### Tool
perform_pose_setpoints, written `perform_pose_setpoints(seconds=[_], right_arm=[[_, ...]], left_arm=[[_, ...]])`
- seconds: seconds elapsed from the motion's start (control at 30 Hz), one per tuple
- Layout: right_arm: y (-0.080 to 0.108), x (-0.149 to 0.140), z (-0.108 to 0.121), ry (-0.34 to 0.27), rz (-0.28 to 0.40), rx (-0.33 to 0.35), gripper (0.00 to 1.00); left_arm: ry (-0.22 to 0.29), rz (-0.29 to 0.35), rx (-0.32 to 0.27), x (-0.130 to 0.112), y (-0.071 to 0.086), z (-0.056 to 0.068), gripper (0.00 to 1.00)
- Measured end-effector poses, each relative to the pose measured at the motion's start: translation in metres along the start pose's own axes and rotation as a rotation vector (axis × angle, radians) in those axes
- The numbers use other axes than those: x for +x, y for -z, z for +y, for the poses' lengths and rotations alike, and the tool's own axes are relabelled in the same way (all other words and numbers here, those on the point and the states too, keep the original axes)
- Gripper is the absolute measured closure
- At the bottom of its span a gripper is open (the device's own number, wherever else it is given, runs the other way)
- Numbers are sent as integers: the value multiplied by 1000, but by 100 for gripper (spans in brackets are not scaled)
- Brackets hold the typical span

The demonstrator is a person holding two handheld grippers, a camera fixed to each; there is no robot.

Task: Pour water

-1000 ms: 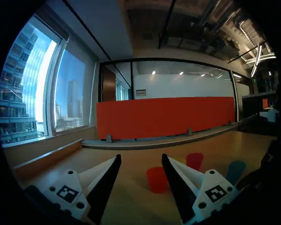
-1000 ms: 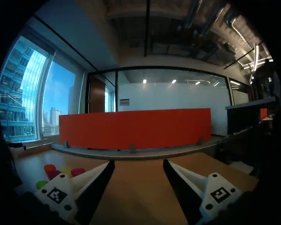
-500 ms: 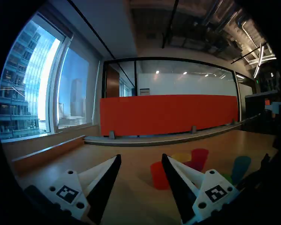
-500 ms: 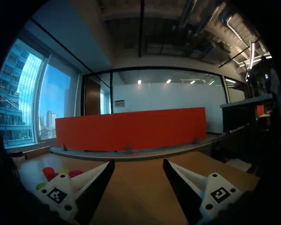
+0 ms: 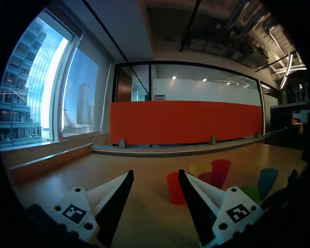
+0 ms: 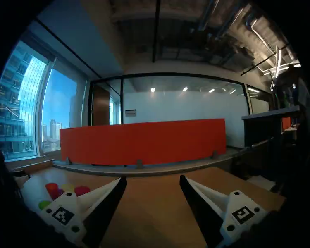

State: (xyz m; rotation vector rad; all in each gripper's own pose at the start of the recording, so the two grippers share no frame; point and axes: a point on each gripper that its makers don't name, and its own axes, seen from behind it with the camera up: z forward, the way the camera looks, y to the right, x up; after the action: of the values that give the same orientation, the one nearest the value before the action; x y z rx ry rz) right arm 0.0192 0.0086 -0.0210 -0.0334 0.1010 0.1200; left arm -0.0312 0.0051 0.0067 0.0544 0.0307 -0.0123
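The plastic cups (image 5: 215, 175) have risen in the left gripper view over the past second, and a green cup (image 5: 251, 192) has come into sight at the cluster's right edge. They stand upright and bunched together on the wooden table (image 5: 113, 171), ahead of the left gripper (image 5: 155, 171) and to the right of its line. The orange cup (image 5: 172, 188) is nearest, partly hidden behind one fingertip. Behind it are a yellow cup (image 5: 199, 168), a red cup (image 5: 221, 166) and a darker magenta cup (image 5: 211, 178), with a teal cup (image 5: 267, 178) farther right beside the green one. Whether any of them holds water cannot be told.

The left gripper's fingers are spread wide with nothing between them, above bare tabletop. The right gripper (image 6: 153, 178) is likewise released and holds nothing. In the right gripper view the cups sit small and well off to the left, near the table's edge.

Beyond the table runs a long orange partition (image 5: 184, 122) in front of a glass-walled room, and tall windows (image 5: 35, 91) on the left look out on city towers.
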Motion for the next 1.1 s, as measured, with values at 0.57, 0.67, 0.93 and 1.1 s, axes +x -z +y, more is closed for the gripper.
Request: perform_pose_setpoints(seconds=[0.57,0.67,0.93,1.1], right_arm=[[1,6,4,3,2,-11,1],[1,5,4,6,1,-12,1],[2,3,5,6,0,-13,1],[2,2,6,7,0,-12,1]], left_arm=[[7,-23,-3,-15,0,0,20],[7,-23,-4,-15,-1,0,21],[6,-23,-9,-16,-1,0,20],[4,-23,-10,-17,-1,0,20]])
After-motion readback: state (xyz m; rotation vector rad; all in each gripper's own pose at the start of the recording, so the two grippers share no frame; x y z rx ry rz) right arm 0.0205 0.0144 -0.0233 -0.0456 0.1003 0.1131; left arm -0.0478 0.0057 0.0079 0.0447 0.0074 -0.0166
